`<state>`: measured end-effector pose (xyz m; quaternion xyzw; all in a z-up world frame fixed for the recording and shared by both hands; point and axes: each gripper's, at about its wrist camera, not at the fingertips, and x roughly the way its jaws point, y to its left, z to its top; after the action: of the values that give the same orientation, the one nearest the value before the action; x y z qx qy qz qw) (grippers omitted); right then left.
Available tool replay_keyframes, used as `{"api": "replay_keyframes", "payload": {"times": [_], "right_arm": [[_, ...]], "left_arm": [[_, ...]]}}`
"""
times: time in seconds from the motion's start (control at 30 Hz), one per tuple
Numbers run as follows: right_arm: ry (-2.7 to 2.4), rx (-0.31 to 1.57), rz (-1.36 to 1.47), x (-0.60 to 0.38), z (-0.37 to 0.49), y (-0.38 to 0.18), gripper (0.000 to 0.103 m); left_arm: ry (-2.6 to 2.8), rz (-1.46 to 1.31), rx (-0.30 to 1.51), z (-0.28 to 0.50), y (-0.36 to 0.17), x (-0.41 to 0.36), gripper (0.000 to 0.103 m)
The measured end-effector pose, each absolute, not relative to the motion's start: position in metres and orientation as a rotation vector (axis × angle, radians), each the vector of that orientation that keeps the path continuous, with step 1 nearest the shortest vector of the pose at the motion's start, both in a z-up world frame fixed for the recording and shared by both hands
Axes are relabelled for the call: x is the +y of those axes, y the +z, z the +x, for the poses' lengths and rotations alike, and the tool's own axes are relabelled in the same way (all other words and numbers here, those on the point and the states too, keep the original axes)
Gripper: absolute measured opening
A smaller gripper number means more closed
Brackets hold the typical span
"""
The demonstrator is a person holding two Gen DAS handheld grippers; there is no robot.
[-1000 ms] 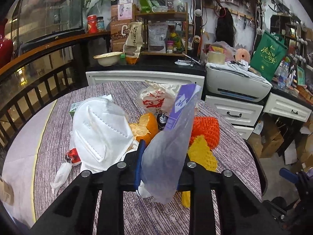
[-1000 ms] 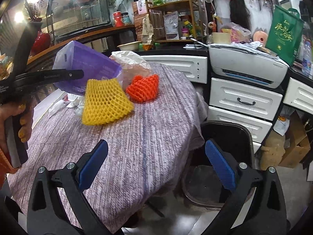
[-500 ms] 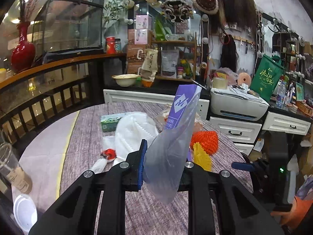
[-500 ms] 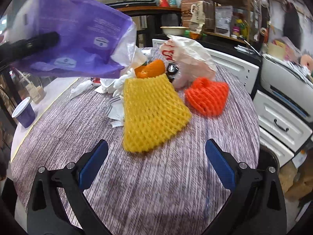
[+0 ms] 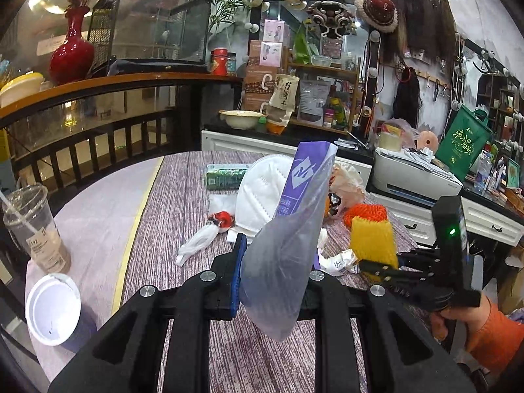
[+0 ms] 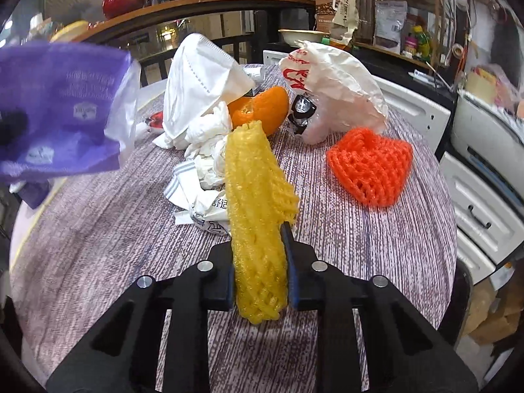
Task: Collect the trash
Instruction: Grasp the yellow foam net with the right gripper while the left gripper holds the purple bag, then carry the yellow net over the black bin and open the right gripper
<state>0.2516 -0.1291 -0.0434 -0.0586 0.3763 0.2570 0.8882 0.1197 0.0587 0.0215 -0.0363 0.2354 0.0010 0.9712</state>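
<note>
Tongs on the right (image 6: 260, 281) have now pinched the yellow foam net (image 6: 258, 203); left tongs (image 5: 275, 278) still pinch one purple bag (image 5: 291, 229). One orange net (image 6: 370, 167) lies at two o'clock on the desk (image 6: 360, 245).

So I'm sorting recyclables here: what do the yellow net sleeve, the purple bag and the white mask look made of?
Yellow net sleeve: soft foam mesh, matte, squashed between the right gripper pads. Purple bag: thin plastic film, partly translucent, glossy print, held by the left gripper. White mask: probably nonwoven fabric, matte, stitched seams.
</note>
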Motion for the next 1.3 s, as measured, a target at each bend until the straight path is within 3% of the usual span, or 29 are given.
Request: {"api": "replay_keyframes", "payload": {"times": [0.5,0.9,1.3], "right_arm": [[0.587,0.739,0.049,-0.175,0.232,-0.026,0.021],[0.318,0.656,0.086,-0.263,0.221,-0.025,0.021],[0.069,0.925,0.263,-0.354,0.27,-0.149,0.021]], "left_arm": [[-0.064,-0.085,0.48,0.113,0.014,0.034,0.02],[-0.203,-0.093,0.478,0.122,0.016,-0.024,0.02],[-0.379,-0.055,0.509,0.145,0.012,-0.115,0.02]]}}
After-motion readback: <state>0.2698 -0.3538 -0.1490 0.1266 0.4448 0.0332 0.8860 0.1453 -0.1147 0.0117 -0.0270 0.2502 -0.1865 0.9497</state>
